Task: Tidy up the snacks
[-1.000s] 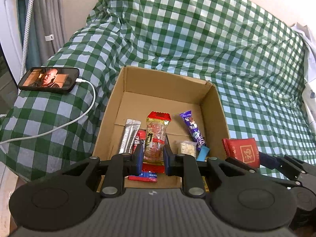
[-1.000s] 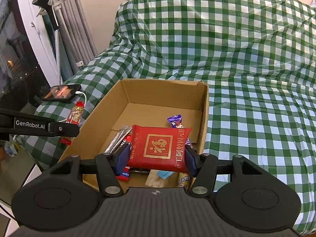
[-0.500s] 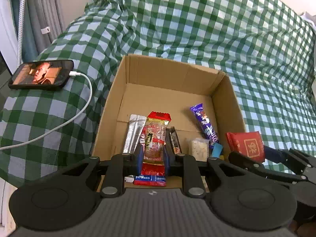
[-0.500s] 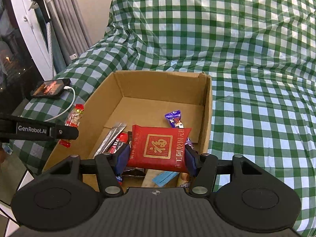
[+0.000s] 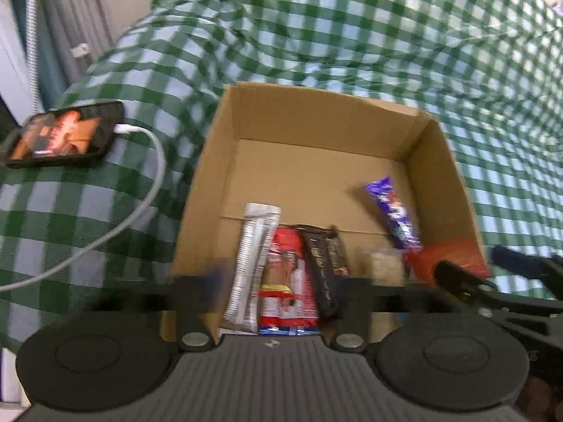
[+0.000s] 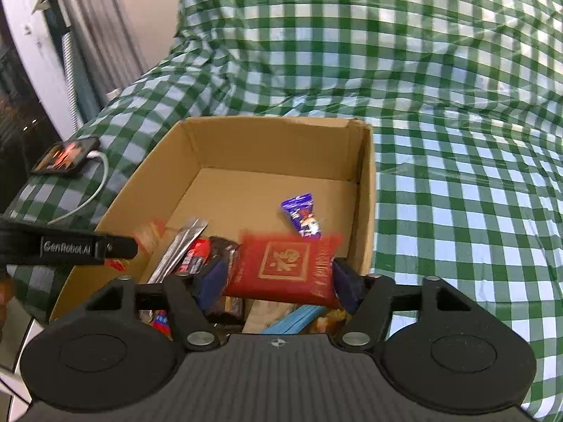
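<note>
An open cardboard box (image 5: 443,161) (image 6: 362,183) lies on a green checked cloth. It holds a silver stick pack (image 5: 251,263), a red snack pack (image 5: 286,281), a dark bar (image 5: 325,260) and a purple bar (image 5: 392,211) (image 6: 304,216). My left gripper (image 5: 278,285) is open and blurred over the box's near end. A blurred orange snack (image 6: 147,237) falls by its tip in the right wrist view. My right gripper (image 6: 278,274) is shut on a red packet (image 6: 285,267) (image 5: 447,256) above the box's near right part.
A phone (image 5: 67,139) (image 6: 65,154) with a lit screen lies on the cloth left of the box, with a white cable (image 5: 140,204) plugged in. Curtains and a white frame (image 6: 59,52) stand at the far left. Checked cloth rises behind the box.
My left gripper has opened and let go of the orange snack, which drops toward the box. Both grippers have moved forward over the box. The right one still holds the red packet.
</note>
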Action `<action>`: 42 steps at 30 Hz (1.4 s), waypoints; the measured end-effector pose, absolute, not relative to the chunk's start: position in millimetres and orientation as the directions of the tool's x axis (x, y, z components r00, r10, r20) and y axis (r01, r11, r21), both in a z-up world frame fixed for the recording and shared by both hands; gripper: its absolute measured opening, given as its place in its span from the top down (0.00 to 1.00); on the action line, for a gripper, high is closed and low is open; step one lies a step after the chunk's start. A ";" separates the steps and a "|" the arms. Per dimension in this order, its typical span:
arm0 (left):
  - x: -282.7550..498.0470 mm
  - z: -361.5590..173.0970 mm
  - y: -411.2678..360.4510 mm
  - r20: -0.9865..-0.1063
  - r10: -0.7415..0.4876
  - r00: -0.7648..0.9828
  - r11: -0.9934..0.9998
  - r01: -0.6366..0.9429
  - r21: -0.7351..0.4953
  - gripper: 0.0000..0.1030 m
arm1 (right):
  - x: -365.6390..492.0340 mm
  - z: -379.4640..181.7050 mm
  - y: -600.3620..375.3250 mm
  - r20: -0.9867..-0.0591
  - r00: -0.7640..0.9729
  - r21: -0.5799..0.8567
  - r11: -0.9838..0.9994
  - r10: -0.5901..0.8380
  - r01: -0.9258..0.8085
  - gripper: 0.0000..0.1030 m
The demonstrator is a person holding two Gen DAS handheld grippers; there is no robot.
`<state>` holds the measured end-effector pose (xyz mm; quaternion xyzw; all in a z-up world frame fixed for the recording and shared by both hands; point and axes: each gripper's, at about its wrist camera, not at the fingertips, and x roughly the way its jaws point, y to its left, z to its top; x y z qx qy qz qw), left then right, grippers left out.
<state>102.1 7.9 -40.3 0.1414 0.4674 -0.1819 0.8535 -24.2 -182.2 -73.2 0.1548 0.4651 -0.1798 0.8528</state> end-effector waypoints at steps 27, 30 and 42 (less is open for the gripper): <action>-28.7 3.7 56.3 -0.821 -0.170 0.545 0.878 0.463 0.125 0.00 | -127.0 -15.9 -105.5 -0.839 0.507 0.064 0.890 -0.197 0.452 0.09; -42.7 7.3 61.9 -0.811 -0.173 0.559 0.879 0.460 0.129 0.00 | -135.8 -6.3 -100.8 -0.822 0.528 0.060 0.890 -0.213 0.452 0.08; -76.7 15.4 72.5 -0.784 -0.156 0.600 0.880 0.445 0.166 0.00 | -163.4 12.5 -84.8 -0.785 0.571 0.053 0.891 -0.243 0.451 0.06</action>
